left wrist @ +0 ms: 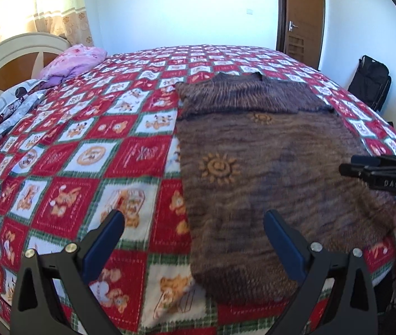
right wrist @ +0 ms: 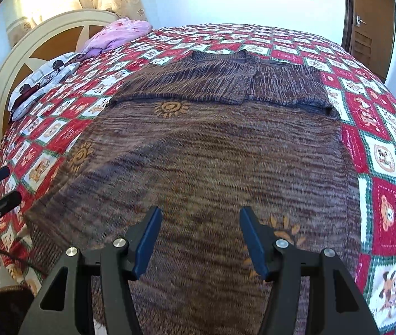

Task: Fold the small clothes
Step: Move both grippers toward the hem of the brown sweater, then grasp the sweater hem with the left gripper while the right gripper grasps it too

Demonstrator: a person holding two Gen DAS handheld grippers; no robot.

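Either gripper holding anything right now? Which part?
Nothing held. The left gripper and right gripper both hover open above the brown sweater, nothing between their pads.

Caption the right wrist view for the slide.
Right gripper, fingers open and empty, hangs over a brown knit sweater, sleeves folded in, lying on a checkered quilt.

My left gripper (left wrist: 193,230) and right gripper (right wrist: 200,230) both tilt downward with jaws spread and nothing between the pads, the left spread wider.
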